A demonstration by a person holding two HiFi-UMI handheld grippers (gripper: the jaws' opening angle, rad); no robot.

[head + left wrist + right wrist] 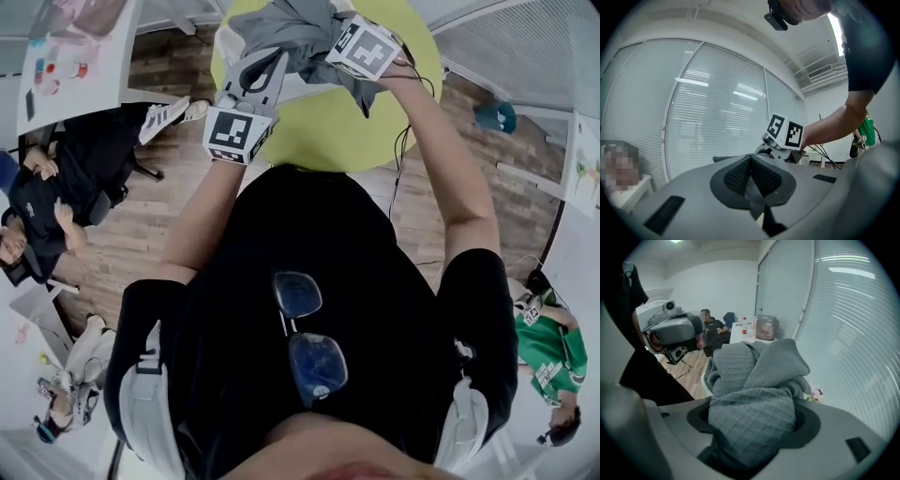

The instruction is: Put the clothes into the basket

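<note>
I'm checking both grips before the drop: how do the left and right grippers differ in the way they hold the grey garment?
The right gripper's jaws stand wide around a thick bunch of the grey garment; the left gripper's jaws are almost together on what looks like only a thin edge. Cloth fills the right gripper's view, while the left gripper's view looks mostly past it into the room. Both grip the same garment, raised close together.

The head camera is looking steeply down over the person (319, 309). The camera on the left gripper (751, 164) is facing the blinds (717, 108). The camera on the right gripper (752, 437) is sitting very near the grey cloth (754, 390), which the head view is showing too.
</note>
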